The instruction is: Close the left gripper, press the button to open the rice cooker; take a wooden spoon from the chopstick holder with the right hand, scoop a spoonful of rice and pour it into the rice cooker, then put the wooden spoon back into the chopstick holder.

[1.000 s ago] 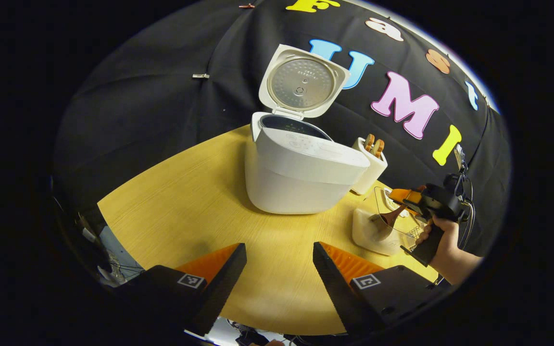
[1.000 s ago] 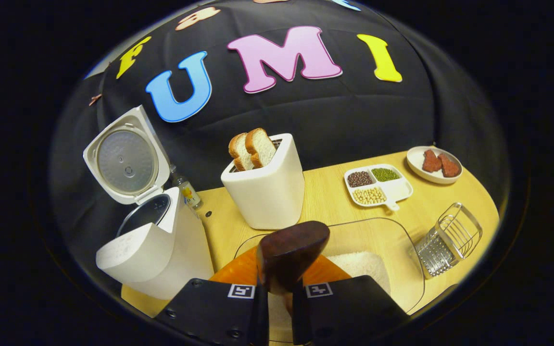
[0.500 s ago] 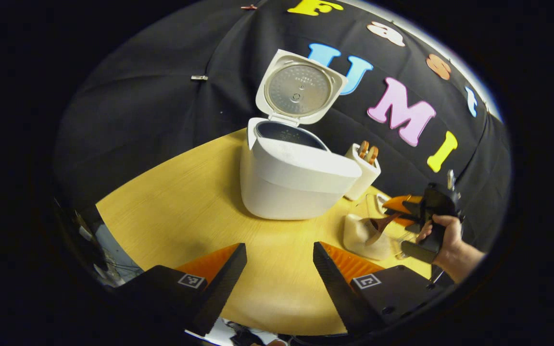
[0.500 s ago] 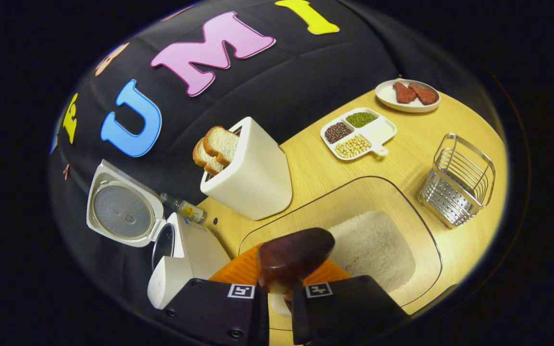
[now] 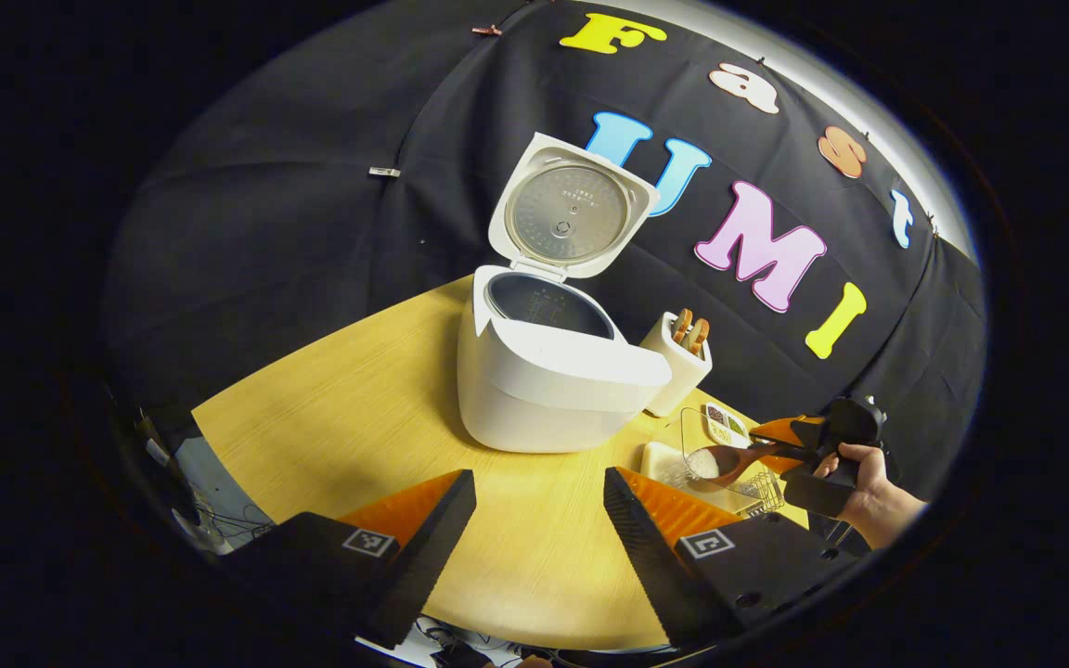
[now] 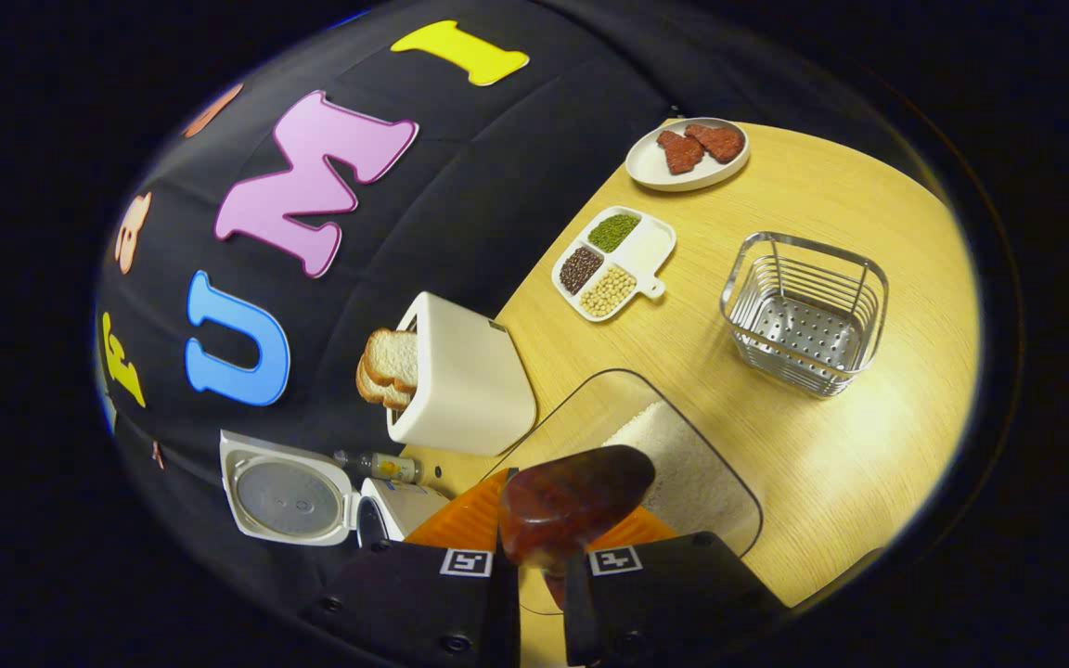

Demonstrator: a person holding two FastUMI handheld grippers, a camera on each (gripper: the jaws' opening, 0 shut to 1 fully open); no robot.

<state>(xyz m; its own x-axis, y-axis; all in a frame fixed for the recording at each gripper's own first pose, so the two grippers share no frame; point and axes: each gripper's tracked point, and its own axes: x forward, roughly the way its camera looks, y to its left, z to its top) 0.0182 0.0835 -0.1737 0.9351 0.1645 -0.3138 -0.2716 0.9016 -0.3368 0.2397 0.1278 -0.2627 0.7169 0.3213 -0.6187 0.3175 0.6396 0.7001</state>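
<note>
The wooden spoon (image 5: 729,460) is pinched by its handle in the right claw (image 5: 799,443), its bowl loaded with white rice and held level above the clear rice tray (image 6: 683,464); in the right gripper view the underside of the spoon bowl (image 6: 576,501) rises directly ahead of the claw's fingers. The rice cooker (image 5: 553,371) stands on the worktop (image 5: 358,408) with its lid (image 5: 567,209) raised upright and the inner pot exposed, so the opening step reads as complete. The left claw (image 5: 539,533) hangs spread and empty over the near worktop, well apart from the cooker. A white toaster with bread slices (image 6: 456,376) stands between cooker and tray, and the wire chopstick holder (image 6: 804,311) sits empty to the far side of the tray. Beyond these lie a divided dish of beans (image 6: 613,264) and a plate of meat (image 6: 688,153). Judged risk: the carry to the pot must pass the toaster and clear the cooker rim; any roll of the wrist, or a knock against either, would spill rice onto the worktop. The raised lid also narrows the approach from behind.
</note>
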